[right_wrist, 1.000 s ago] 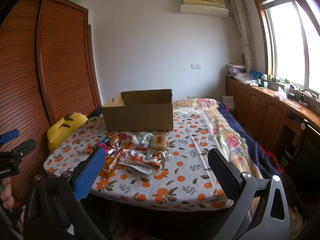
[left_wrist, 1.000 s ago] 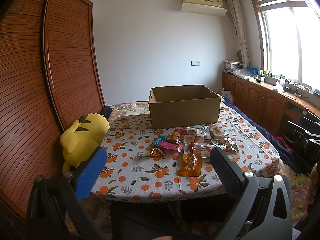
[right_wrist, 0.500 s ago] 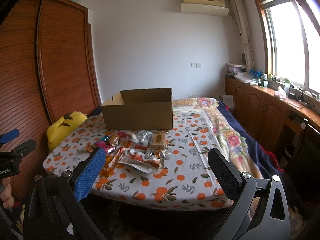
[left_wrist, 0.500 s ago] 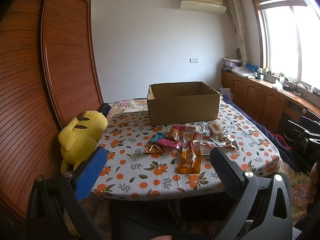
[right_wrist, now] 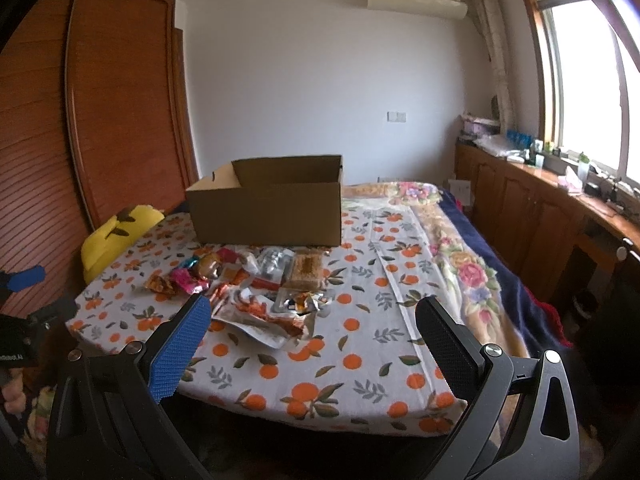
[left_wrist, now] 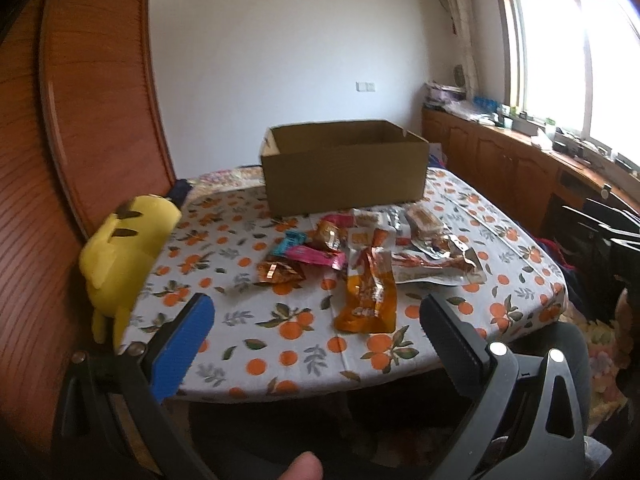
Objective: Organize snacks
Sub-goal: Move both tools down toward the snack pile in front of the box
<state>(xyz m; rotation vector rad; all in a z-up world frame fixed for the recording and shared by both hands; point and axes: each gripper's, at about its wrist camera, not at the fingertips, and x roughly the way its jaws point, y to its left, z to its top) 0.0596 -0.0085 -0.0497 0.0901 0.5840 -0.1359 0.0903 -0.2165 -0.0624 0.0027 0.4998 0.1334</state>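
Beyond both parted grippers [left_wrist: 316, 320] [right_wrist: 312, 322], snacks [left_wrist: 368, 256].

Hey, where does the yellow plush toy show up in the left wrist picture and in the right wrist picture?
Left wrist: the yellow plush toy sits at the left, middle height, against the table's left edge beside the wooden wardrobe.
Right wrist: the yellow plush toy is at the left, smaller, its lower part hidden behind the table's far left corner.
Shared landmark: the open cardboard box stands to the toy's right in both views.
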